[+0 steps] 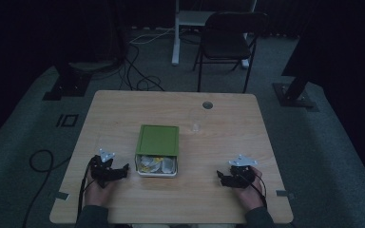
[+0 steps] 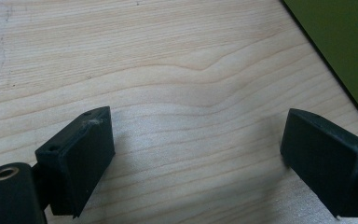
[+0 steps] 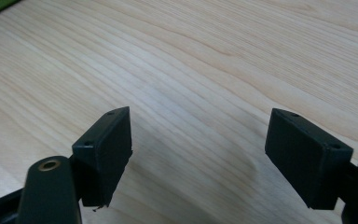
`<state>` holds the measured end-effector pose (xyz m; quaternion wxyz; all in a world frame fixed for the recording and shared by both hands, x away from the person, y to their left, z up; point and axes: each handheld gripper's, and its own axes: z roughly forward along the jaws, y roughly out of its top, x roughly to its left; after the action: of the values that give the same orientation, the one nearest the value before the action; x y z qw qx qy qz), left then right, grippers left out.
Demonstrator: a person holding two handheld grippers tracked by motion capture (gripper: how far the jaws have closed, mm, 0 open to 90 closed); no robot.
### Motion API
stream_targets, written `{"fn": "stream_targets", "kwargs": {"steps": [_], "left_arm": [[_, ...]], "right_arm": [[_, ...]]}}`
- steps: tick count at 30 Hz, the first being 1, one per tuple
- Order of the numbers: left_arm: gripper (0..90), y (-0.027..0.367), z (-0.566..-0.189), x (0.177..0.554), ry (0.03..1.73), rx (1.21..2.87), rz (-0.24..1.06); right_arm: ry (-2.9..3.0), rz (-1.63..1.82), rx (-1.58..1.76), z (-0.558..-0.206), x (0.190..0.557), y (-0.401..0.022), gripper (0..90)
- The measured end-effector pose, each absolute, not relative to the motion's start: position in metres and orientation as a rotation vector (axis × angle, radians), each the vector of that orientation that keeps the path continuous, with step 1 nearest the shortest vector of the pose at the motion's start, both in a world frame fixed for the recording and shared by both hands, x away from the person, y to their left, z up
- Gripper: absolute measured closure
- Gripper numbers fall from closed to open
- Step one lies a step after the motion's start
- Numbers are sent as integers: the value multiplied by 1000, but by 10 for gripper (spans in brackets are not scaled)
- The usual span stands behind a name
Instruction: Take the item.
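Presently we list: green tin (image 1: 158,148), lid slid far, packets exposed; left gripper (image 1: 122,170) and right gripper (image 1: 222,177) both released, nothing taken yet.

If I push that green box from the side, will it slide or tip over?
The green box is low and flat, so it would probably slide rather than tip. Its lid sits shifted back, leaving the near end open, so it may slip further. The small packets inside look light.

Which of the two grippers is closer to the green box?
The left gripper: its jaws sit right beside the green box, while the right gripper rests well off to the other side.
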<state>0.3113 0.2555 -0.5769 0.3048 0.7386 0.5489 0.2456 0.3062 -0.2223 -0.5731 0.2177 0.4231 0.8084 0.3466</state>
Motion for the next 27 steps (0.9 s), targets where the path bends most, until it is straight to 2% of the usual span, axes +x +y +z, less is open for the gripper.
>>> {"fn": "stream_targets", "kwargs": {"steps": [9,13,27], "left_arm": [[105,256,-577,311,1453,1956,650],[105,255,-577,311,1454,1956,650],[105,255,-577,311,1453,1956,650]], "right_arm": [[2239,1001,1156,-567,302,-217,237],[2237,1019,1132,-565,299,-214,293],[2261,1061,1077,-557,293,-198,282]]}}
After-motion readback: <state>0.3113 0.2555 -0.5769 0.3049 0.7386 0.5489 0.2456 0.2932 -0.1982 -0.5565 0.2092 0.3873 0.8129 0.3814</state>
